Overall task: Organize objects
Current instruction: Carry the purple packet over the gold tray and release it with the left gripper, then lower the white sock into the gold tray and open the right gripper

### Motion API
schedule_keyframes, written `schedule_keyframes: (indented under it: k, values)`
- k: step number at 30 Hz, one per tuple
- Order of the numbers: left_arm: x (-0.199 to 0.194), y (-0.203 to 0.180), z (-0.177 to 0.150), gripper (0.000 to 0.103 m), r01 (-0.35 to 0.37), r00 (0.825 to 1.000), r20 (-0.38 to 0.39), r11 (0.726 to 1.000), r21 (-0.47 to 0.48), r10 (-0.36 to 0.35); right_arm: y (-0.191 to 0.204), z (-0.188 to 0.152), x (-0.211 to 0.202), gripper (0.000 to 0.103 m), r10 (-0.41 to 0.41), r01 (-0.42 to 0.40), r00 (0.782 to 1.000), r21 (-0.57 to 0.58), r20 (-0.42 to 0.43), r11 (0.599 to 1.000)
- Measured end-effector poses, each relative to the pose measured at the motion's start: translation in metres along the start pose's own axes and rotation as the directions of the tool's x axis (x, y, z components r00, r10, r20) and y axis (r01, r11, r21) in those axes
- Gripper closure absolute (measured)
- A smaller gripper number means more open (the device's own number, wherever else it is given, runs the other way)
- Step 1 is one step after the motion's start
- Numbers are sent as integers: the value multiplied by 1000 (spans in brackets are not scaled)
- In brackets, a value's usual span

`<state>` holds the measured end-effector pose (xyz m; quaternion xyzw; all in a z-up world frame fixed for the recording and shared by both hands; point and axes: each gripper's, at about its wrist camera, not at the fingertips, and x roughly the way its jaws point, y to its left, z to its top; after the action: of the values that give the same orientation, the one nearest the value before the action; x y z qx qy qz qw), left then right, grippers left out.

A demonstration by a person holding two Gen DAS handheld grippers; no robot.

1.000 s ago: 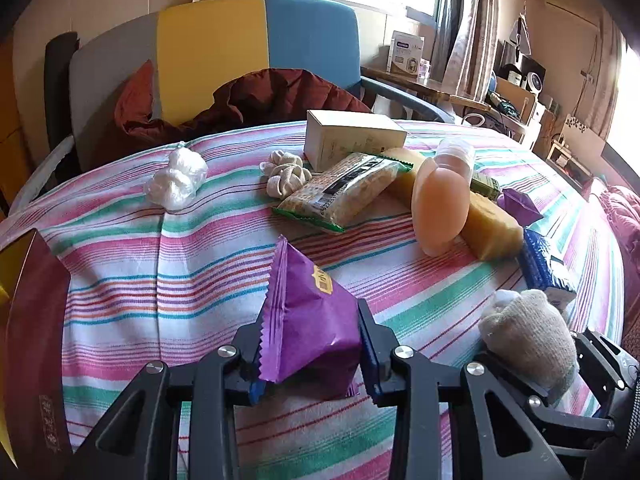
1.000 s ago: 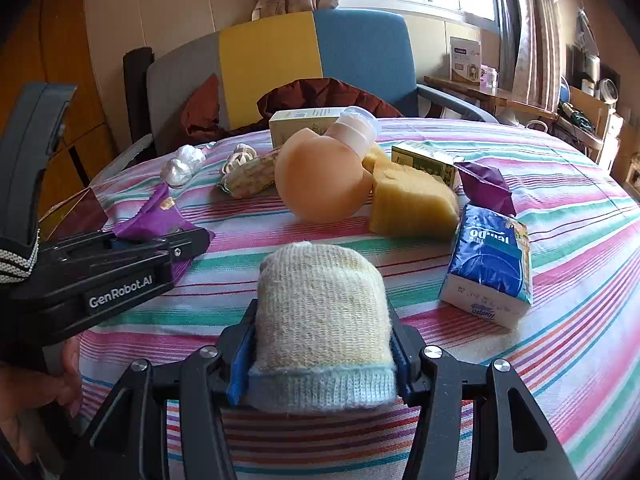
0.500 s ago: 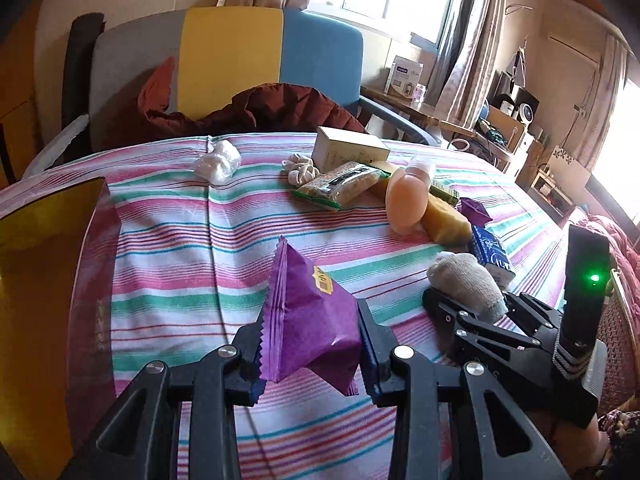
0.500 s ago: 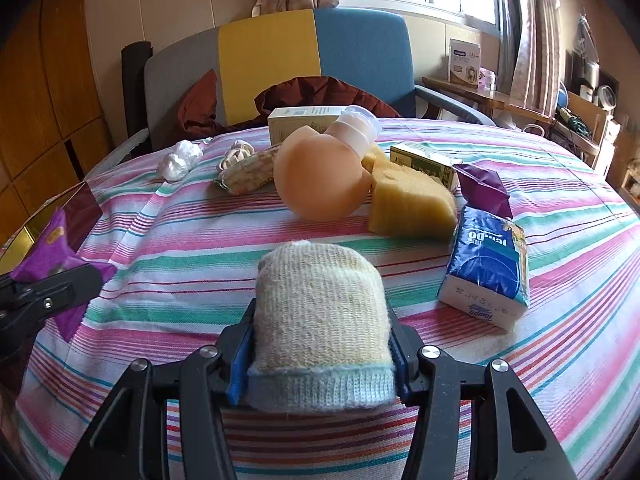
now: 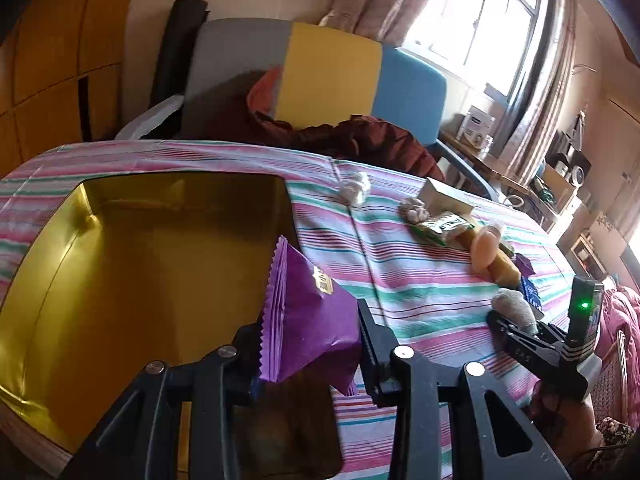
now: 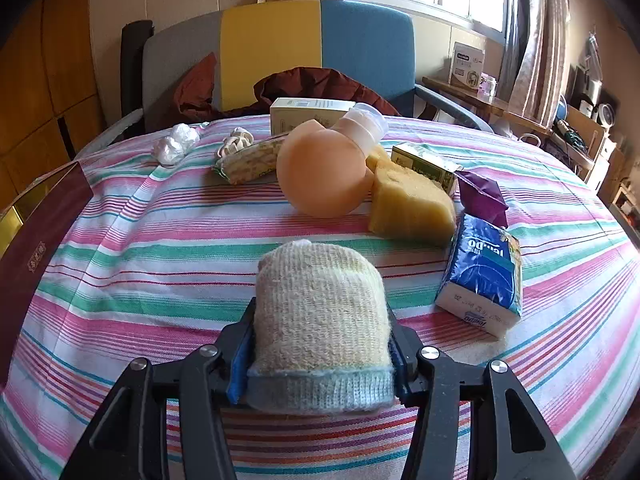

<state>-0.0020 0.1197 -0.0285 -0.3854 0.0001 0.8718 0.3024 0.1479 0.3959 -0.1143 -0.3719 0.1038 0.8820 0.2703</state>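
My left gripper (image 5: 308, 344) is shut on a purple snack packet (image 5: 308, 320) and holds it above the right edge of an open box with a gold lining (image 5: 120, 264). My right gripper (image 6: 320, 344) is shut on a rolled cream knitted sock (image 6: 320, 312), just above the striped tablecloth (image 6: 160, 240). In the left wrist view the right gripper (image 5: 516, 320) with the sock (image 5: 514, 310) shows at the right. The box's maroon wall (image 6: 36, 240) shows at the left of the right wrist view.
On the cloth lie a peach bottle (image 6: 328, 168), a yellow sponge (image 6: 412, 204), a blue tissue pack (image 6: 484, 276), a second purple packet (image 6: 480, 196), a biscuit pack (image 6: 248, 160), two cartons (image 6: 312, 110), a white wad (image 6: 174, 146). A chair (image 6: 280, 48) stands behind.
My left gripper has swung left with the purple packet, from over the cloth to over the gold-lined box. My right gripper and the sock have stayed in place.
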Motion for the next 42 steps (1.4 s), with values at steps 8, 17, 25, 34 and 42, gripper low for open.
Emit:
schedule_keyframes:
  k: [8, 17, 25, 34, 42]
  values:
    - [-4, 73, -11, 66, -161, 986, -51, 983, -84, 157, 14, 12, -17, 50, 46, -46, 999, -2, 4, 999]
    - [-6, 131, -21, 66, -289, 955, -127, 941, -174, 270, 85, 40, -65, 50, 226, -215, 970, -122, 91, 969]
    - [-29, 150, -18, 56, -364, 931, -66, 901, -235, 359, 174, 52, -97, 50, 443, -413, 894, -266, 66, 871]
    - [-71, 185, -25, 54, -340, 904, 46, 782, -522, 424, 264, 28, -87, 50, 568, -575, 811, -361, -139, 734]
    - [-83, 190, -23, 54, -363, 875, 69, 743, -562, 480, 313, 9, -62, 49, 578, -633, 773, -359, -262, 685]
